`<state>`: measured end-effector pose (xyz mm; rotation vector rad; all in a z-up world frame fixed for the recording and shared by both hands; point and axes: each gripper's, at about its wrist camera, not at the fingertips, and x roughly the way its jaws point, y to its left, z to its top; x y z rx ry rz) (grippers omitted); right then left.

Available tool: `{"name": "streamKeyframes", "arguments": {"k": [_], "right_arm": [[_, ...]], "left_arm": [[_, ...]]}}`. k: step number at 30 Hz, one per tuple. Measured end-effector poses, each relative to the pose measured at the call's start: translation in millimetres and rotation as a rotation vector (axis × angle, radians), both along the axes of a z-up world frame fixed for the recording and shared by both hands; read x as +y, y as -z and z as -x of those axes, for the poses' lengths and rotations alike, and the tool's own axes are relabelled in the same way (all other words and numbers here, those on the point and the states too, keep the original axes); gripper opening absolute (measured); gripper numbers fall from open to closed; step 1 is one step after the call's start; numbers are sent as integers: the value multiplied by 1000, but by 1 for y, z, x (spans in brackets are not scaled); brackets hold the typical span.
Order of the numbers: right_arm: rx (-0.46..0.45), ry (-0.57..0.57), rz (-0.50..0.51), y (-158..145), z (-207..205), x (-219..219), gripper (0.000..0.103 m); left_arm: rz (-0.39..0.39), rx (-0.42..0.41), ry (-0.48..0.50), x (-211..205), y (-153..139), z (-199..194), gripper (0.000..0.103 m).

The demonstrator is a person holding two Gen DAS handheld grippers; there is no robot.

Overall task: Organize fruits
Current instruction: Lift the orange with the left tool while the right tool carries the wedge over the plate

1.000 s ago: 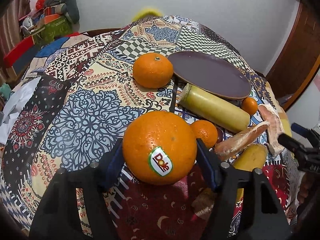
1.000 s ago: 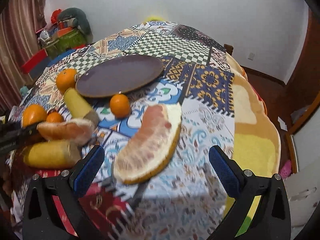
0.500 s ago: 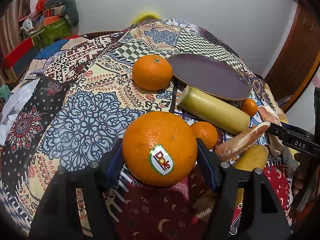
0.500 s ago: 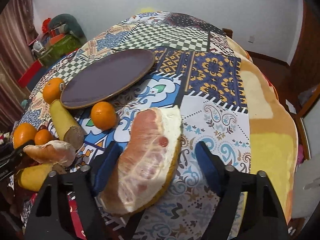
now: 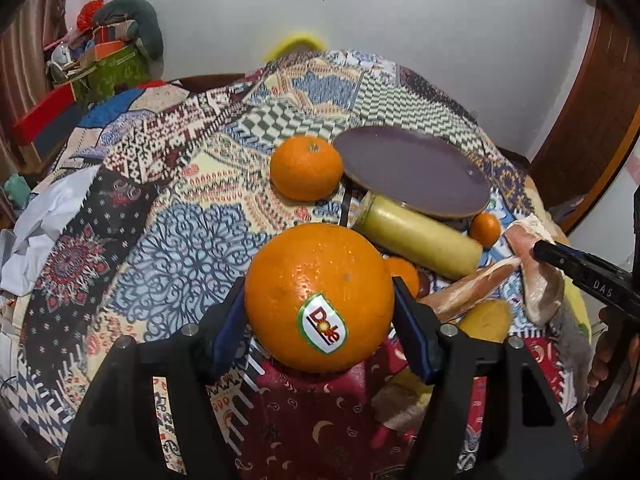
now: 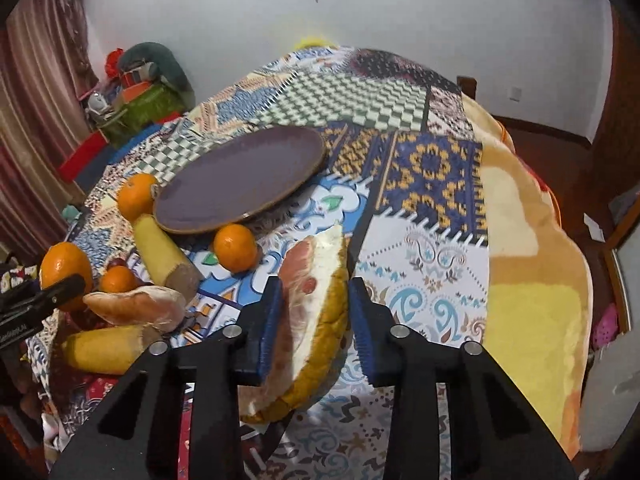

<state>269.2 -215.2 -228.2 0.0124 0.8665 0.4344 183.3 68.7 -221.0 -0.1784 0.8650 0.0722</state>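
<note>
A person working two handheld tools is sorting fruit on a bench draped in a patchwork cloth point(image 5: 168, 216). The left tongs point(image 5: 320, 312) are gripping a large Dole-stickered orange point(image 5: 320, 296), pads pressing on both its flanks at roughly half spread, the fruit sitting low over the dark red patch at the near edge. The right tongs point(image 6: 314, 320) have just been closing and are now pinching a pomelo wedge point(image 6: 316, 308) by its thick yellow rind and pink flesh, the slice standing on edge between the pads. Both fruits are likely being held for transfer to the empty purple plate point(image 6: 240, 184), which is lying farther back, well apart from either tool. Around its near rim are waiting a mandarin point(image 6: 235, 247), a second orange point(image 5: 306, 168) and a yellow cylindrical fruit piece point(image 5: 416, 236); another pomelo wedge point(image 6: 136, 304) and a smaller mandarin point(image 6: 117, 279) are lying between the two tools.
</note>
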Motion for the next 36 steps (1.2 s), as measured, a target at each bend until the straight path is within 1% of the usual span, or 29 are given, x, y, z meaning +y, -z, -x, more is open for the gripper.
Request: {"name": "streamKeyframes", "arguments": {"k": [8,17,27,32,36], "right_arm": [[-51,-16,-19,-15,9,1,25],[-127,-19,-29,-40,12,0,23],[-210,-49,-50,-65,0,13,22],[-242,-72,-55,-73,-11,25,22],[-252,-86,-63,-75,-21,34,22]], "left_arm": [[-20,-64,20,-11,-30,6,67],[-30,-113,34,-19,-52,0,67],[-27,-155,45,-23,-68,-28,67],[-38,-159,53,-24,-69,-48,67],[-43,-155,58,-24,-66,-63,67]]}}
